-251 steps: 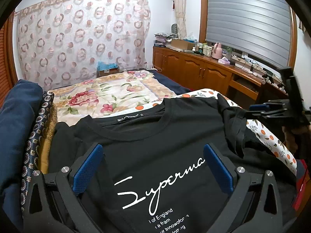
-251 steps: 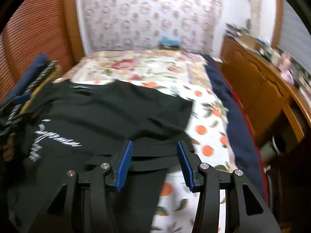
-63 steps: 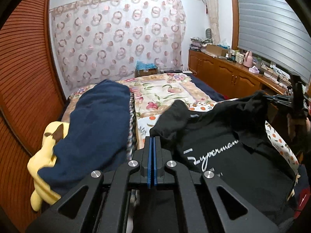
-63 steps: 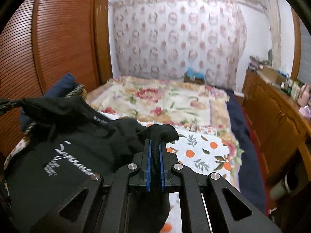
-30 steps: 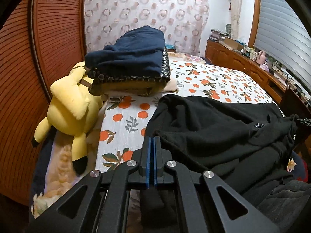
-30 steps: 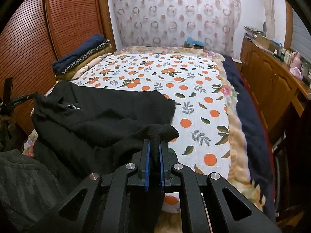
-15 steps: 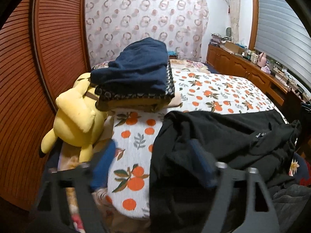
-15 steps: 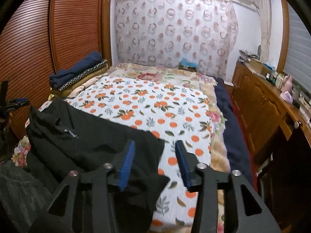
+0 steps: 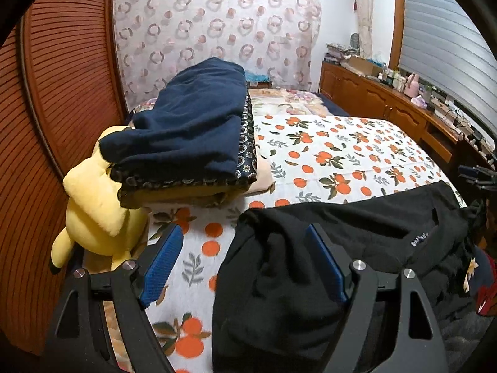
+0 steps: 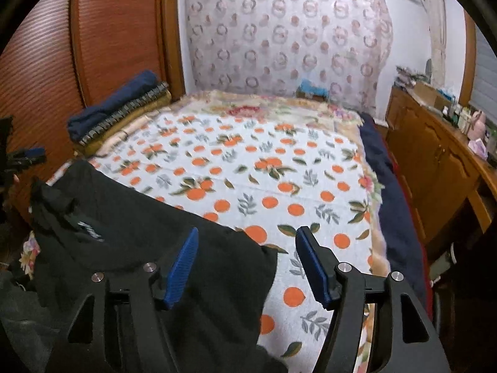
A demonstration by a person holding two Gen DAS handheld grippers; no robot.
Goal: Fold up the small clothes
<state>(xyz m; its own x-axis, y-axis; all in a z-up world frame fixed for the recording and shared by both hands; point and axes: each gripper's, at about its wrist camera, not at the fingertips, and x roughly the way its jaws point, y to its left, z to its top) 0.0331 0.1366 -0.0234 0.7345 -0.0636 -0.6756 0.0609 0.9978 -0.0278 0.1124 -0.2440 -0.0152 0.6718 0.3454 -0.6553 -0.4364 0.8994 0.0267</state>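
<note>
Fingers on left gripper (image 9: 242, 261) are spread wide, nothing clamped; black shirt (image 9: 341, 236) bunches between them, right pad at most brushed by cloth. Right gripper (image 10: 245, 261) jaws are opening, shirt edge lies under and between them w/o pad contact. Shirt is laid across near end of orange-print bed cover (image 10: 248, 168), rumpled, label up. Judged approx first fold laid down & released; smoothing + remaining folds outstanding. Folded stack (image 9: 192, 143) sits beside yellow plush (image 9: 93, 205).
</note>
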